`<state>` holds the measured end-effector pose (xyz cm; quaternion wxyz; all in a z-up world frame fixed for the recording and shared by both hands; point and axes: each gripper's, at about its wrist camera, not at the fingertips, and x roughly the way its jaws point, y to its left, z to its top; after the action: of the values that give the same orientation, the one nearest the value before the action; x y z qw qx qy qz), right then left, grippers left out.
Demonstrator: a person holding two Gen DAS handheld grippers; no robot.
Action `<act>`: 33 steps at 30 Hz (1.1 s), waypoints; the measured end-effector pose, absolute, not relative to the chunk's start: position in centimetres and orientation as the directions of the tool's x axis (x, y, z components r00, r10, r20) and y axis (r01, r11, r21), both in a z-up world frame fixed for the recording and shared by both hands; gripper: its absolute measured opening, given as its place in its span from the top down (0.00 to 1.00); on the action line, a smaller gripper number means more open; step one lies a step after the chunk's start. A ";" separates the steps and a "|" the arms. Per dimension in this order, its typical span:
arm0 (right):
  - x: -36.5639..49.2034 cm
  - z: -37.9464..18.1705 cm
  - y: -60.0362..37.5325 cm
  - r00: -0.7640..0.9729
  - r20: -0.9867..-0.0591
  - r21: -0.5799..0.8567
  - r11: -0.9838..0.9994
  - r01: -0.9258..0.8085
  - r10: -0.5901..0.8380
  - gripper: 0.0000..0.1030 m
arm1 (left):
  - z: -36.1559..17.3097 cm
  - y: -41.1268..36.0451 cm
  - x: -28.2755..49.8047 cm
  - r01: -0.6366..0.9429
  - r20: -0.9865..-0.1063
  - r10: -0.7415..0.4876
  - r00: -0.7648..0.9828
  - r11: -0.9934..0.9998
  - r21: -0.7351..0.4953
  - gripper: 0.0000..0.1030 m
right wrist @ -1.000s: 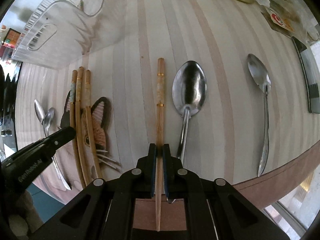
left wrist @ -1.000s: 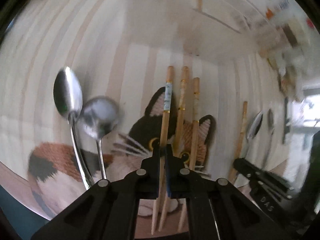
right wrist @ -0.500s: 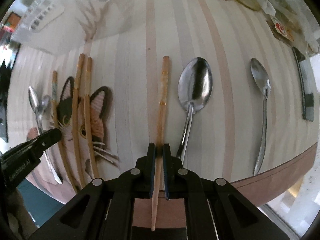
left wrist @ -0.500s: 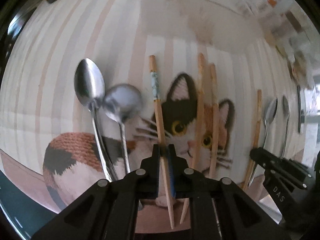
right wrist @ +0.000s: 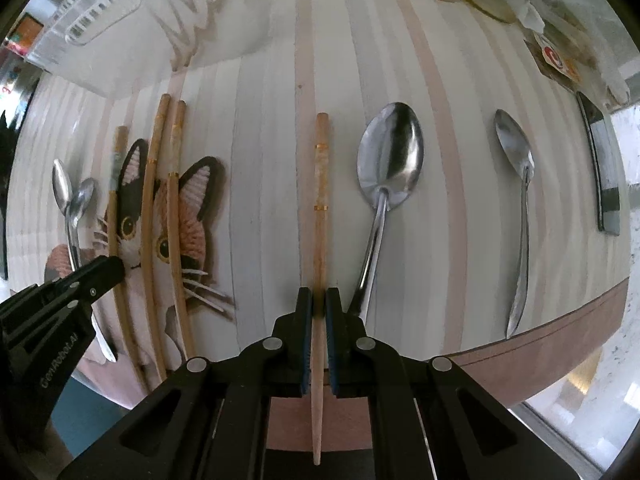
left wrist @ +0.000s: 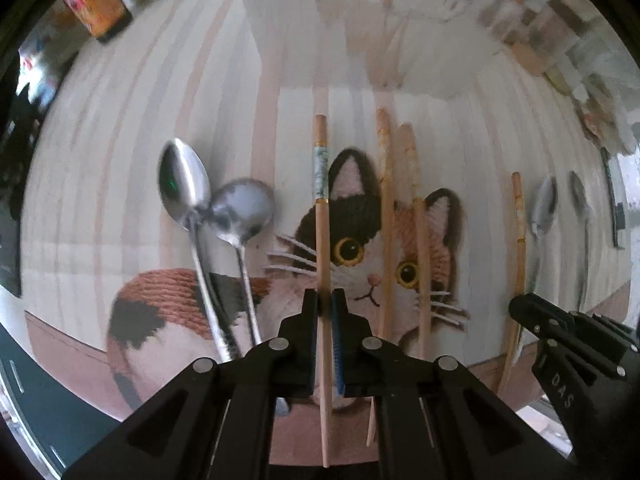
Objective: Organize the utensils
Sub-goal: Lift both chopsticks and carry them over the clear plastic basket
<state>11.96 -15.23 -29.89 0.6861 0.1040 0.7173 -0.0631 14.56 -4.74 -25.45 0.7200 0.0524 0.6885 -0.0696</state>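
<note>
**Two chopsticks pinched, one in each gripper**

The pale striped wooden table fills both views. A clear plastic storage bin sits at the upper left of the right wrist frame. Below it, at the left, lies the calico cat-shaped woven mat, with two loose wooden chopsticks across its face and two steel spoons overlapping at its left.

At the right of the right wrist frame a large steel spoon and a slimmer steel spoon lie on bare table.

The left gripper is pinched on a wooden chopstick with a blue-green patterned band, though its jaws are just now easing tighter. The right gripper is clamped on a wooden chopstick with gold rings.

Both sticks are held well below their middle, with long top ends free, so I judge either could pivot or slip in the narrow pads. The left stick could also knock the loose pair or the overlapping spoons if swung sideways.
</note>
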 end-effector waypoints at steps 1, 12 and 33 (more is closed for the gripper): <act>11.8 -29.8 -16.0 -0.027 -0.997 0.067 0.967 0.246 0.076 0.94 | -24.4 -4.9 14.3 0.182 -0.998 -0.030 0.062 0.983 -0.018 0.96; 12.4 -19.5 -18.0 0.191 -0.969 0.201 0.949 0.243 0.157 0.94 | -12.0 -3.4 16.3 0.210 -0.951 -0.106 0.289 0.977 -0.044 0.96; 38.7 -17.2 -20.3 0.283 -0.926 0.315 0.924 0.218 0.249 0.94 | -13.6 -5.3 40.7 0.155 -0.967 -0.210 0.145 0.970 -0.188 0.96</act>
<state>38.72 -20.26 -17.17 0.7768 0.1950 0.5987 0.0103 40.68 -5.27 -13.58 0.7564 -0.0215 0.6425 -0.1208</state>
